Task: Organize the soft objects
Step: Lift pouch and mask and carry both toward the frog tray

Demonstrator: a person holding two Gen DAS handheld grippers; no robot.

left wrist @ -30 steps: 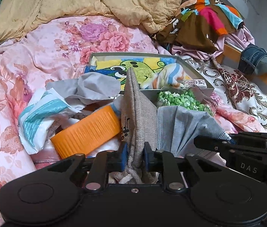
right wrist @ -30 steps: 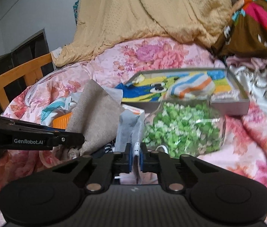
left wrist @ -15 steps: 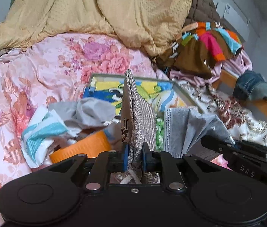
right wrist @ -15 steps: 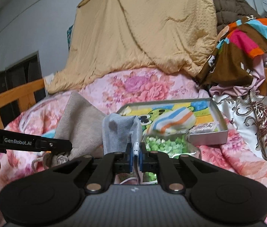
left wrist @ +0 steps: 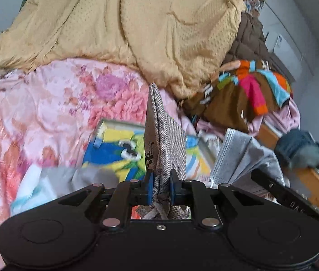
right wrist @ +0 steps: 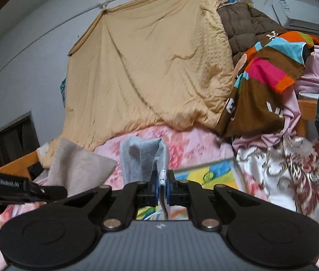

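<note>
My left gripper (left wrist: 160,186) is shut on a beige linen pouch (left wrist: 166,144), held upright above the bed; the pouch also shows in the right wrist view (right wrist: 78,167). My right gripper (right wrist: 162,188) is shut on a grey face mask (right wrist: 142,160), which hangs to the right in the left wrist view (left wrist: 238,155). Below both lies a shallow box (left wrist: 105,126) lined with a yellow, blue and green cartoon print, also seen in the right wrist view (right wrist: 216,171).
A pink floral quilt (left wrist: 53,103) covers the bed. A tan blanket (right wrist: 150,72) is heaped at the back. Colourful striped clothes (right wrist: 270,67) and a brown jacket (right wrist: 245,27) pile at the right. A wooden bed rail (left wrist: 317,187) with denim on it (left wrist: 301,149) runs along the right.
Both grippers have lifted upward and tilted up with the pouch and mask. The orange lid, green bag and striped item have dropped out of view.
</note>
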